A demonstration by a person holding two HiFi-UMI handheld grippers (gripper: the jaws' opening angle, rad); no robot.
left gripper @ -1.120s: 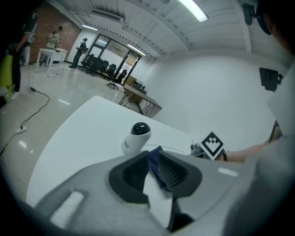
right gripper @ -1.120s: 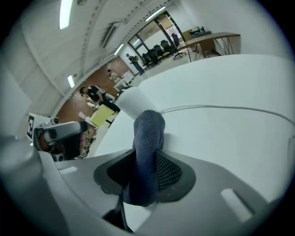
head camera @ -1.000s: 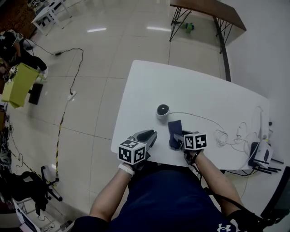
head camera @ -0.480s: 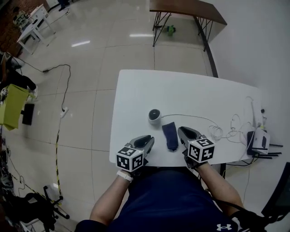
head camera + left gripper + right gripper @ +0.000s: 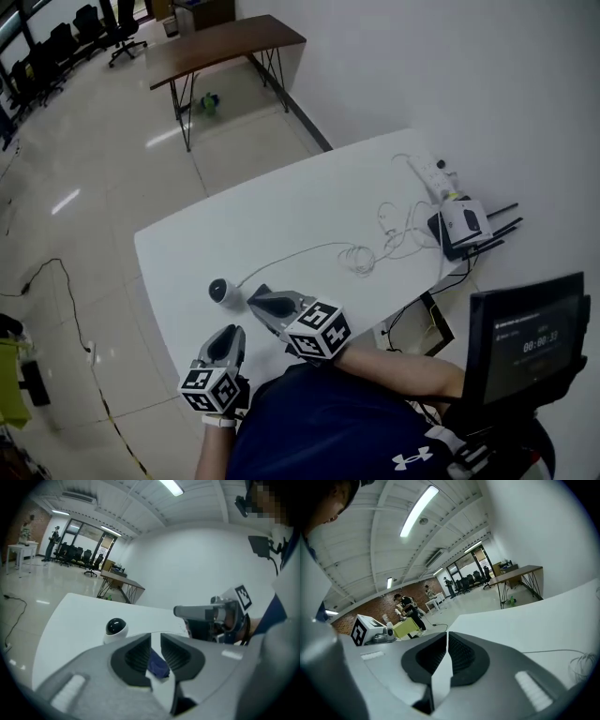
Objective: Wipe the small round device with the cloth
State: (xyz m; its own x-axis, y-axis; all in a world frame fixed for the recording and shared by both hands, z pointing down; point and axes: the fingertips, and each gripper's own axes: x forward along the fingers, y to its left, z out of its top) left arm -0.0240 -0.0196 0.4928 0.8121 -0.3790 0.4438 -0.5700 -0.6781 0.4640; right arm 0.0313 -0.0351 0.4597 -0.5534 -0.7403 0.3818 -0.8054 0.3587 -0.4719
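Observation:
The small round device (image 5: 222, 292), white with a dark dome, stands near the white table's (image 5: 309, 206) front-left corner and shows in the left gripper view too (image 5: 115, 627). The dark blue cloth (image 5: 157, 665) lies on the table just behind the device, seen through the narrow gap of my left gripper (image 5: 156, 645). That gripper (image 5: 225, 343) hovers at the table's front edge, slightly open and empty. My right gripper (image 5: 265, 302) hangs raised over the cloth. Its jaws have just been closing and now meet (image 5: 446, 645) with nothing between them.
A thin white cable (image 5: 309, 248) runs from the device to a tangle of cords, a router (image 5: 466, 225) and a power strip (image 5: 433, 172) at the table's right end. A monitor (image 5: 530, 328) stands right of me. A brown table (image 5: 220, 42) is far behind.
My right gripper has lifted up off the cloth and its jaws have gone from wide to shut. The left gripper has risen a little. The head view has swung round.

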